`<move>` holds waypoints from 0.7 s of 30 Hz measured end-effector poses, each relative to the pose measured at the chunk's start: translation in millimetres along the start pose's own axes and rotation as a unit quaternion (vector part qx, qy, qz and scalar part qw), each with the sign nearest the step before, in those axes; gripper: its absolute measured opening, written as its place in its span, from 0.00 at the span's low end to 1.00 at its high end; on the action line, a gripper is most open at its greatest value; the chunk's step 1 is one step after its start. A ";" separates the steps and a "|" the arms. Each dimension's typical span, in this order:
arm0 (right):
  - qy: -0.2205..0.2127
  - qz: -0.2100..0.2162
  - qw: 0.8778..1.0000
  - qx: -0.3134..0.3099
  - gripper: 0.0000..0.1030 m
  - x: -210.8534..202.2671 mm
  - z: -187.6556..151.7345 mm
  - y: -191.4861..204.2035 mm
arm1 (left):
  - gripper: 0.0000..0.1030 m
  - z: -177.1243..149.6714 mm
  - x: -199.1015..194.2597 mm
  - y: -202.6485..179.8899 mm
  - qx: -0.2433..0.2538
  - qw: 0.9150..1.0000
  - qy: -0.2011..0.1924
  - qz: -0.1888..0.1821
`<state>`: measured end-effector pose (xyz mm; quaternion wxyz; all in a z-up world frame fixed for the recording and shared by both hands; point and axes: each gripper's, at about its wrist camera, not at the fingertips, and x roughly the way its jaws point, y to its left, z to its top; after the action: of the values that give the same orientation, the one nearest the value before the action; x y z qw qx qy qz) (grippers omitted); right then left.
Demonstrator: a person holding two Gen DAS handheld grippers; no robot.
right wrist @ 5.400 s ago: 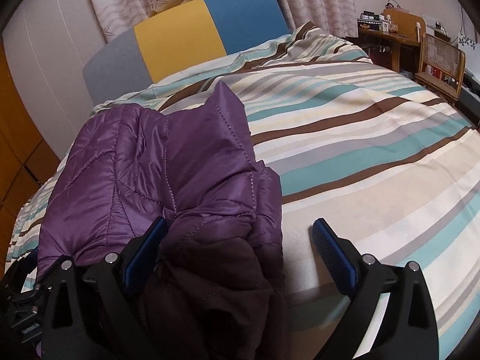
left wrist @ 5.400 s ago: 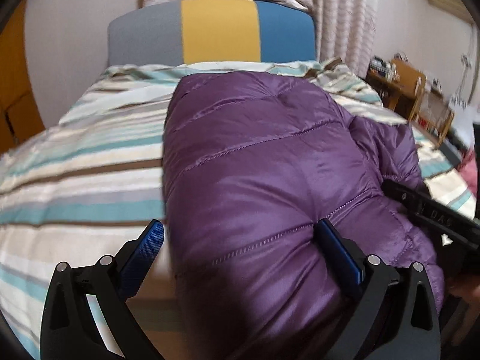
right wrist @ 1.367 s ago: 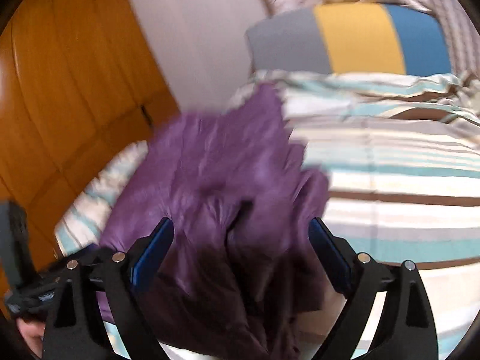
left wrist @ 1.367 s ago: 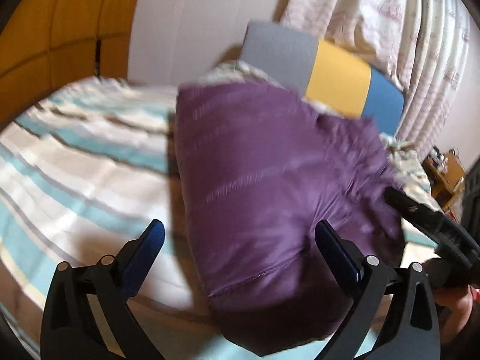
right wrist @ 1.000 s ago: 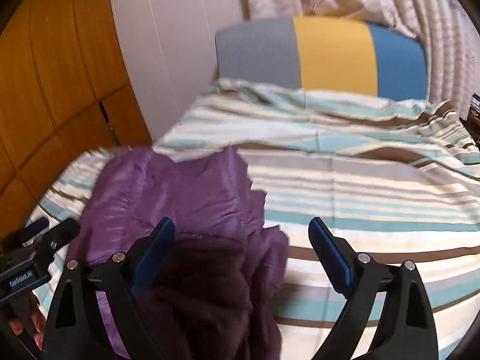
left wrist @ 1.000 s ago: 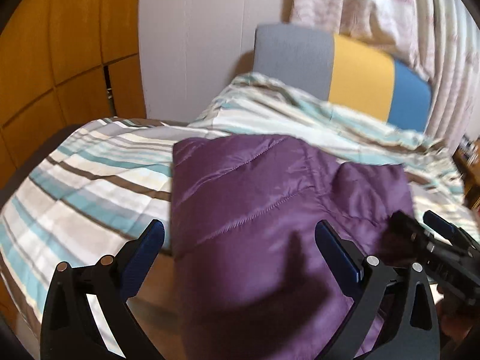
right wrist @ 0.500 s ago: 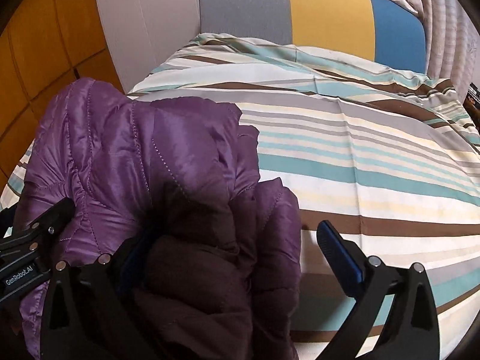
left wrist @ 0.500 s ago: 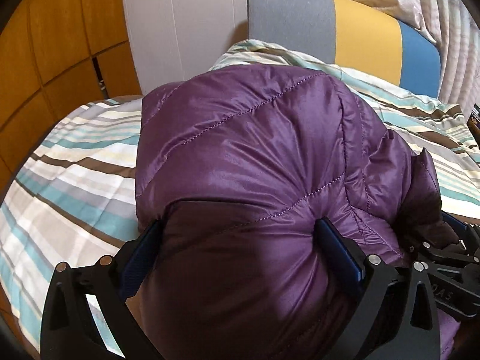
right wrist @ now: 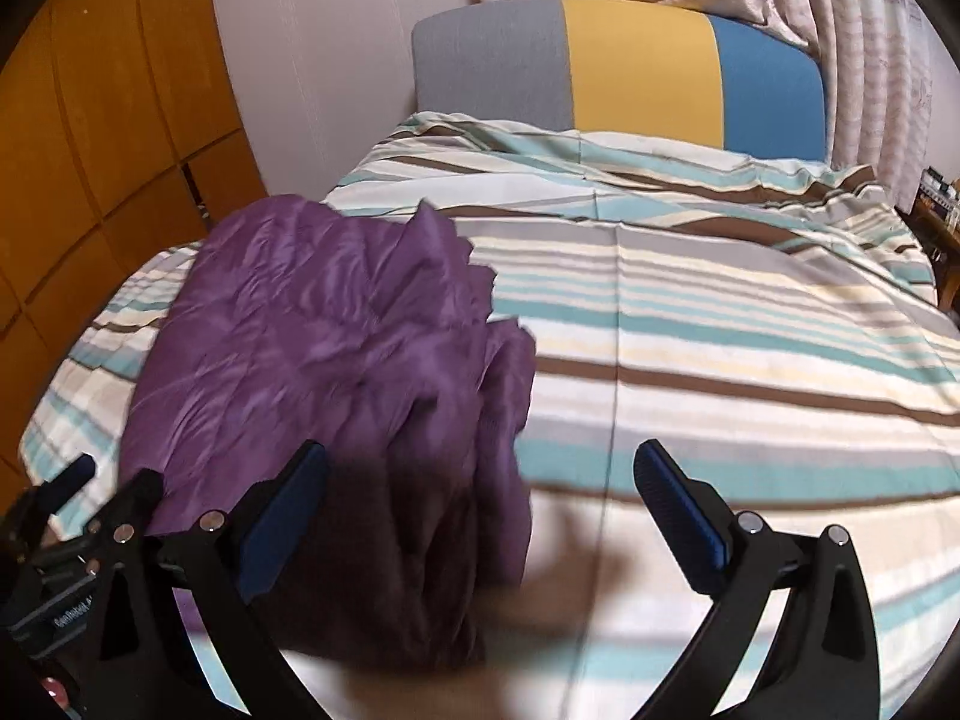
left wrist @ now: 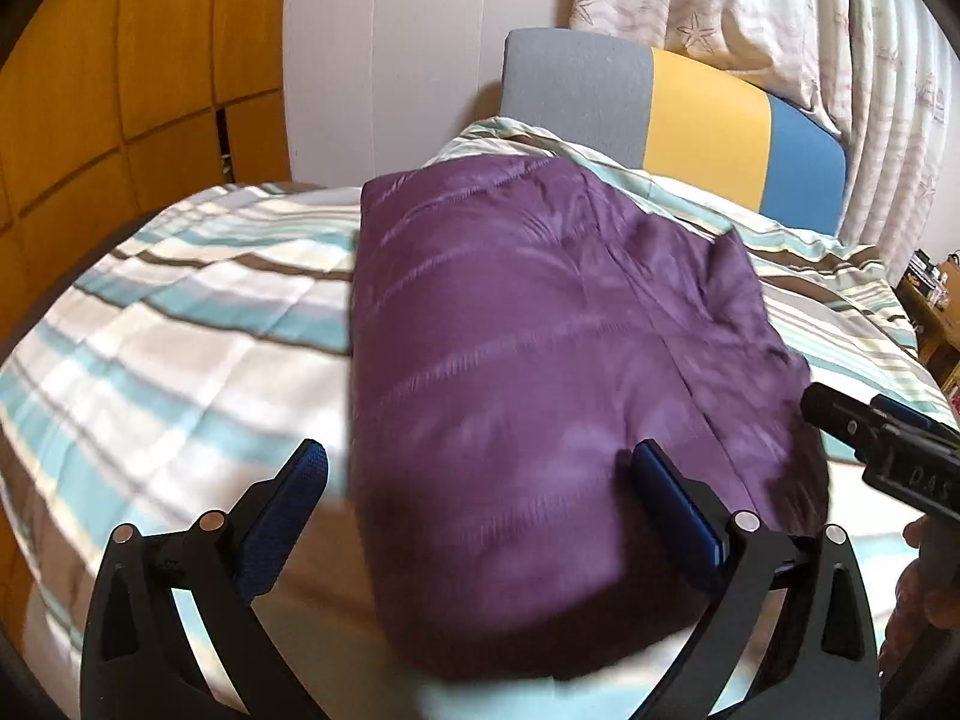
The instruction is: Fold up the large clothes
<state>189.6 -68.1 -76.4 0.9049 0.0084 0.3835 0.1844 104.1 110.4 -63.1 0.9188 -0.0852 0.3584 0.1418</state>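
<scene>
A folded purple quilted down jacket [left wrist: 540, 372] lies on the striped bed cover [left wrist: 180, 312]. It also shows in the right wrist view [right wrist: 324, 348], at the left. My left gripper [left wrist: 474, 504] is open and empty, its jaws apart just above the jacket's near end. My right gripper [right wrist: 480, 504] is open and empty, over the jacket's right edge and the cover [right wrist: 720, 330]. Each gripper shows at the edge of the other's view: the right one [left wrist: 888, 450] and the left one [right wrist: 66, 534].
A headboard in grey, yellow and blue [right wrist: 624, 60] stands at the far end of the bed. Orange wooden cabinet doors [left wrist: 120, 60] line the left wall. Patterned curtains [left wrist: 810, 30] hang at the back right. Wooden furniture [left wrist: 936, 312] stands at the far right.
Half a second ago the jacket bulged up between the open jaws of both grippers. Now both grippers have drawn back and the jacket lies flatter on the bed.
</scene>
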 end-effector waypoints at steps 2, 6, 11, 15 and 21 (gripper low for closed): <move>0.003 0.013 1.000 0.000 0.98 -16.4 -8.1 1.6 | 0.97 -7.6 -13.7 -1.2 0.006 1.000 -0.002 0.001; 0.002 0.030 1.000 -0.008 0.98 -40.8 -20.3 6.0 | 0.97 -15.1 -38.7 -1.7 0.017 1.000 -0.011 -0.001; -0.006 0.044 0.999 -0.018 0.98 -70.7 -33.3 10.0 | 0.97 -24.9 -66.4 2.3 0.010 0.999 -0.028 -0.013; -0.011 0.055 0.998 -0.023 0.98 -90.8 -43.5 12.3 | 0.97 -26.4 -86.9 3.1 0.000 0.999 -0.040 -0.018; -0.021 0.072 0.997 -0.027 0.98 -117.3 -54.3 15.6 | 0.97 -30.5 -112.3 3.2 -0.006 0.998 -0.057 -0.009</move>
<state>71.8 -100.4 -31.3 0.8973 0.0149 0.3574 0.2588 4.7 83.1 -8.8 0.9386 -0.0857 0.3035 0.1398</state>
